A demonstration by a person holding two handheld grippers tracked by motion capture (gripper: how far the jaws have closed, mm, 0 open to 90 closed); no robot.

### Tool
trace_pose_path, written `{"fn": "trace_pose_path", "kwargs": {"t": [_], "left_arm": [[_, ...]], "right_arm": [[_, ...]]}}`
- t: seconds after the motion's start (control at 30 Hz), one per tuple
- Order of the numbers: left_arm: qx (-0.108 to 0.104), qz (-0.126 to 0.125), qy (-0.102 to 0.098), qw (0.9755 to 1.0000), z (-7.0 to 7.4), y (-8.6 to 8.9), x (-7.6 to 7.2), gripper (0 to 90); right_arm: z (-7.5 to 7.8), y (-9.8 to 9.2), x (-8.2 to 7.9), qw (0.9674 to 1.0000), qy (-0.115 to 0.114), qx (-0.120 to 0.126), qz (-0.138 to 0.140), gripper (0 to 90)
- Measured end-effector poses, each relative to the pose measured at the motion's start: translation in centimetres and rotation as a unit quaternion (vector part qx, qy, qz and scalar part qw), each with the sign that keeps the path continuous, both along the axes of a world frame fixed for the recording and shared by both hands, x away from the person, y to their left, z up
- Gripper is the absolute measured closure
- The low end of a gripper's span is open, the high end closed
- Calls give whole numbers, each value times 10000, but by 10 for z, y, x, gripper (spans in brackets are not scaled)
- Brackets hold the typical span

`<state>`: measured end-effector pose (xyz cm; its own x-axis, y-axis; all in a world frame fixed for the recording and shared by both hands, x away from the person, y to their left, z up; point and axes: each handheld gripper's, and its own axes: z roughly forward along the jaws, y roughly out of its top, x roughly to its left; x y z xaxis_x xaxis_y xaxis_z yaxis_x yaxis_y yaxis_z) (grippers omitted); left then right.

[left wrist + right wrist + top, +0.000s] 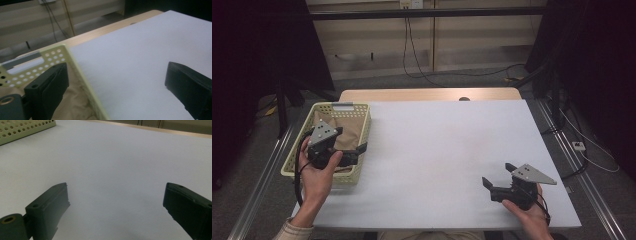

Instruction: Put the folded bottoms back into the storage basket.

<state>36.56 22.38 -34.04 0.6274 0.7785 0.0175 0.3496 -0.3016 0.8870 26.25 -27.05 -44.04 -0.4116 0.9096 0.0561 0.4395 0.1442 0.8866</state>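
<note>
The person's right hand (528, 210) is holding the right gripper (499, 178) low over the white counter (447, 150), jaws standing wide apart on nothing. Farther off, the left gripper (352, 140) is hanging over the pale yellow basket (309, 131) at the counter's left edge, jaws apart too, above the crumpled brown paper (346, 134) lying inside.

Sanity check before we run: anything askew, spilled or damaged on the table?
Nothing stands out. The basket sits square at the table's left edge with crumpled brown paper inside it, nothing spilled. The left gripper straddles the basket wall, open; the right gripper is open over the bare white sheet.
</note>
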Motion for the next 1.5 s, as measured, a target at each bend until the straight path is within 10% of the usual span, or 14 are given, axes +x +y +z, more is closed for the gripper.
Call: {"fn": "trace_pose_path", "kwargs": {"t": [0.53, 1.5], "left_arm": [[79, -369, -28, 9993, -2, -35, 1, 55], [-14, -905, 211, 9957, -51, -83, -12, 56]], "right_arm": [[0, 1, 0, 10000, 4, 16, 29, 63], [0, 0, 0, 10000, -7, 64, 4, 60]]}}
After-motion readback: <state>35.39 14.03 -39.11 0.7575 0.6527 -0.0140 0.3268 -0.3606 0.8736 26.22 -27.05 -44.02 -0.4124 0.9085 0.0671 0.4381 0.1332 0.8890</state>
